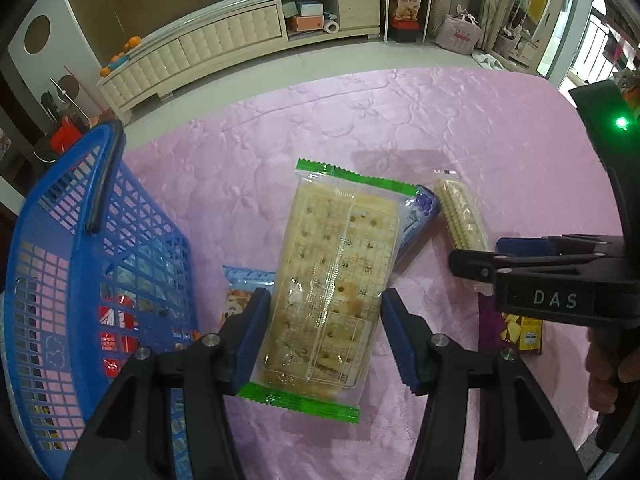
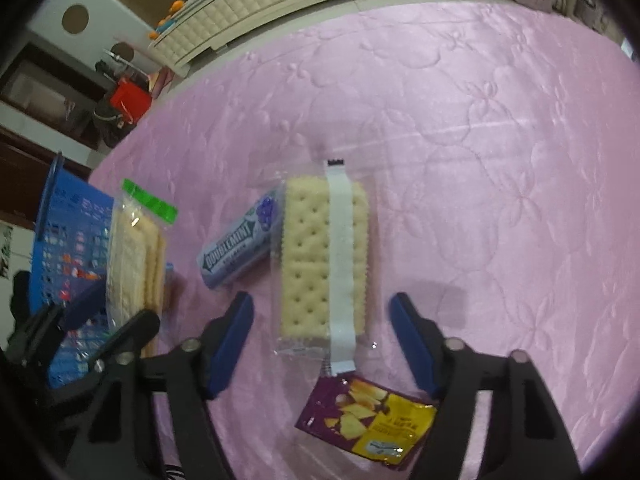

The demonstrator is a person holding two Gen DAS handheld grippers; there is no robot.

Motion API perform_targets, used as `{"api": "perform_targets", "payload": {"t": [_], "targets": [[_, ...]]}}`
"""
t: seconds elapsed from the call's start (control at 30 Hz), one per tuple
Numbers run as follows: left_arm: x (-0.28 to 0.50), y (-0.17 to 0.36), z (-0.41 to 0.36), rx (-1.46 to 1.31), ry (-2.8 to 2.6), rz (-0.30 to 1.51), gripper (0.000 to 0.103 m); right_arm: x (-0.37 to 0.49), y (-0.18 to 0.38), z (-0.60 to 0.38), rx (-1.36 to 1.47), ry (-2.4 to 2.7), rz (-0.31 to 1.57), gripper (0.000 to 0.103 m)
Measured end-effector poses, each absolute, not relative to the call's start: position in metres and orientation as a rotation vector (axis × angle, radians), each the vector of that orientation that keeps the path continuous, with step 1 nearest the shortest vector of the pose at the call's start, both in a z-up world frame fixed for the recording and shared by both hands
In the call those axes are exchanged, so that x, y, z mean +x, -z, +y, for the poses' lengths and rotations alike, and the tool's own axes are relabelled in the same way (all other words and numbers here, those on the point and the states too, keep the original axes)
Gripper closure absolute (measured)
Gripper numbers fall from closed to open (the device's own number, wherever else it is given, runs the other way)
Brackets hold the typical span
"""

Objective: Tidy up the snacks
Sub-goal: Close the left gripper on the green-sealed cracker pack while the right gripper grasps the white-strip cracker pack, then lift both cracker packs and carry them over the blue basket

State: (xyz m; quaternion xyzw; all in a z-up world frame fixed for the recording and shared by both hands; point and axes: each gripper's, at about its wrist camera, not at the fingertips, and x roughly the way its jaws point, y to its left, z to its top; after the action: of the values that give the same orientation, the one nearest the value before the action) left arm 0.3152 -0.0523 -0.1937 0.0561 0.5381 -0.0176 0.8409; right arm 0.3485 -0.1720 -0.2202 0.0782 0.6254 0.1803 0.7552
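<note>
My left gripper (image 1: pixel 326 342) is shut on a cracker pack with green ends (image 1: pixel 332 276), its blue pads pressing both long sides. The pack hangs above the pink cloth and shows edge-on in the right wrist view (image 2: pixel 136 256). My right gripper (image 2: pixel 320 346) stands open over a clear cracker pack with a white strip (image 2: pixel 324 264); the pads flank its near end without touching. A purple Doublemint gum pack (image 2: pixel 240 248) lies against that pack's left side. A purple and yellow chip pouch (image 2: pixel 368 416) lies beneath the right gripper. A blue basket (image 1: pixel 80 260) on the left holds several packets.
A blue and orange snack packet (image 1: pixel 240 292) lies by the basket under my left fingers. The pink quilted cloth (image 2: pixel 500 160) covers the table. A cream cabinet (image 1: pixel 208 44) stands on the floor beyond the table's far edge. A person's hand (image 1: pixel 604 368) holds the right gripper.
</note>
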Motion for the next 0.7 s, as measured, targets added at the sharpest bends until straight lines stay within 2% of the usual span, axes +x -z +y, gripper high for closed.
{"api": "perform_targets", "payload": {"t": [0.03,0.17,0.4,0.7], "targets": [[0.315,0.193,-0.054,0.115,0.039,1.138,0.049,0.348,0.22,-0.173,0.159,-0.396,1.364,0.05],[0.314,0.189,-0.055,0.111,0.036,1.135,0.049,0.342,0.217,-0.177,0.149,-0.414,1.353,0.056],[0.299,0.162,-0.05,0.073,0.051,1.101,0.049,0.31,0.184,-0.189,0.111,-0.419,1.312,0.057],[0.25,0.087,-0.045,0.049,0.058,0.994,0.049,0.256,0.094,-0.203,0.088,-0.437,1.203,0.057]]}}
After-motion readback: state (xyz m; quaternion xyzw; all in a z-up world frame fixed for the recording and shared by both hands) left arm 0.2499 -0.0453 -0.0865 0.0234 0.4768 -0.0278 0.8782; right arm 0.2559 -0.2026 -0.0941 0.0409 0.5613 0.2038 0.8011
